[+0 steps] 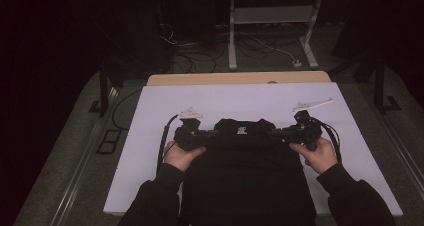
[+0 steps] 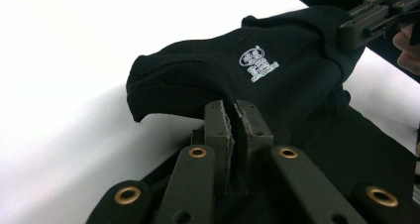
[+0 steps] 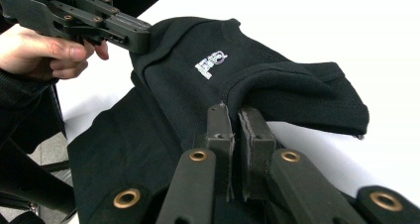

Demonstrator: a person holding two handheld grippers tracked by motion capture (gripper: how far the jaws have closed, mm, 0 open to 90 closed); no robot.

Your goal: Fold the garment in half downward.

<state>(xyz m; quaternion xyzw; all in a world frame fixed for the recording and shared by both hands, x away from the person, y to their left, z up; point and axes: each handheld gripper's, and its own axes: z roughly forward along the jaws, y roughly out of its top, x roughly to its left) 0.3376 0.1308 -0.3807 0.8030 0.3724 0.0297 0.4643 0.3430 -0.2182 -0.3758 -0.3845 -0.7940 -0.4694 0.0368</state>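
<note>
A black garment with a small white logo lies on the white table top, its near end running off the front edge. Its far part is lifted a little between both grippers. My left gripper is shut on the garment's left edge; in the left gripper view the jaws pinch the black cloth at the left gripper. My right gripper is shut on the right edge; the right gripper clamps the black cloth the same way. The logo faces up.
The white sheet lies on a wooden table. Beyond the table on the floor are tangled cables and a white metal frame. Dark stands flank the table at both sides.
</note>
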